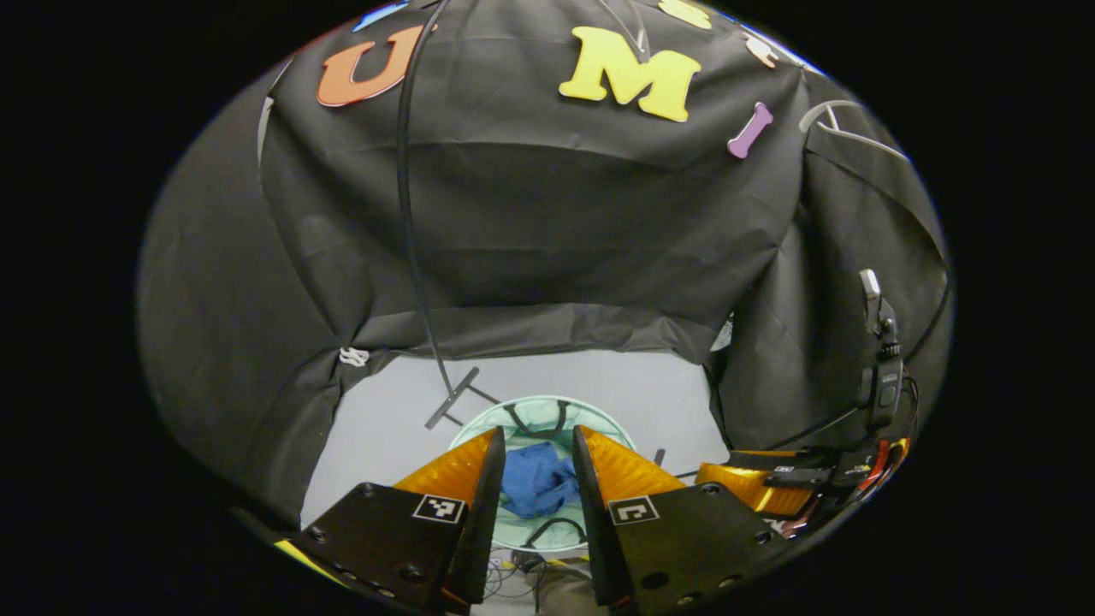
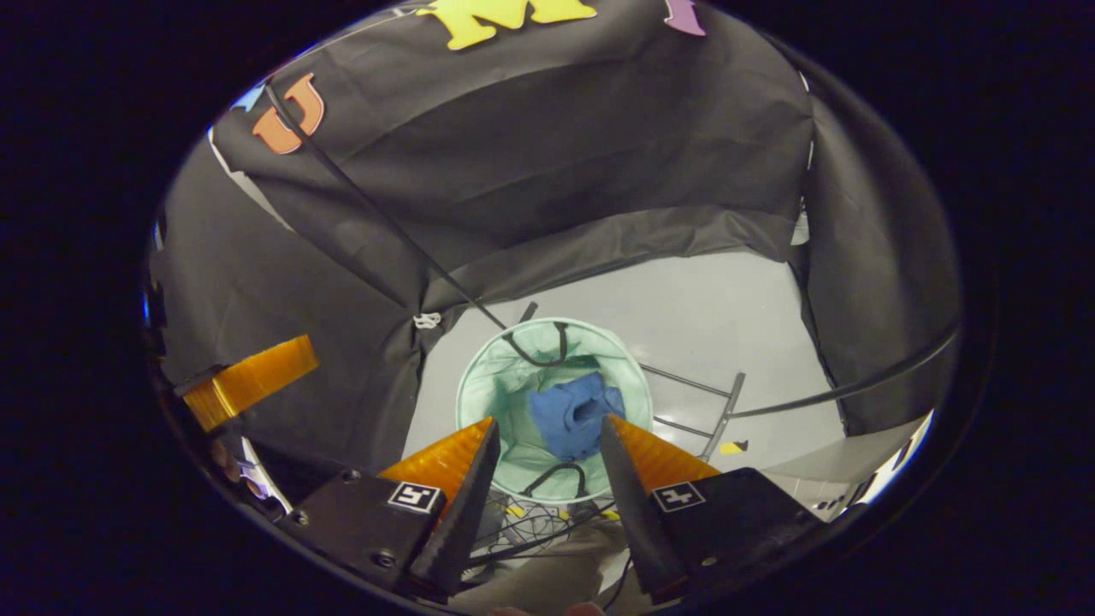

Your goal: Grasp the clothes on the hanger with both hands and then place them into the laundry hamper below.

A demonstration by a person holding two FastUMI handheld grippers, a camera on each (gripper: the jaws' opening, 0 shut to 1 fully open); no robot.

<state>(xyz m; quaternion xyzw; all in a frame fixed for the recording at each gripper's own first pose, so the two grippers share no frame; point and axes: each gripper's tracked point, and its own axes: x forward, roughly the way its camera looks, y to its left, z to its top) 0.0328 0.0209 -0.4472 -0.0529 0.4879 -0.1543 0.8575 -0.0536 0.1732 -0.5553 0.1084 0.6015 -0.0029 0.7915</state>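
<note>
We hold both grippers, left (image 1: 535, 458) and right (image 2: 547, 445), spread and empty above the hamper (image 2: 479, 389) (blue clothes (image 2: 571, 417) crumpled inside).

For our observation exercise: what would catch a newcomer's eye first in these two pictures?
A crumpled blue cloth garment lies inside the round pale green mesh laundry hamper on the grey floor, directly below both tools. The left tool and right tool hang above it, open and empty.

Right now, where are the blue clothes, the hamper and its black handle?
Blue clothes (image 2: 571, 419), right gripper view, middle of the crumpled heap.
Hamper (image 2: 479, 381), right gripper view, pale green inner wall.
Black handle (image 2: 537, 355), right gripper view, far loop.
</note>
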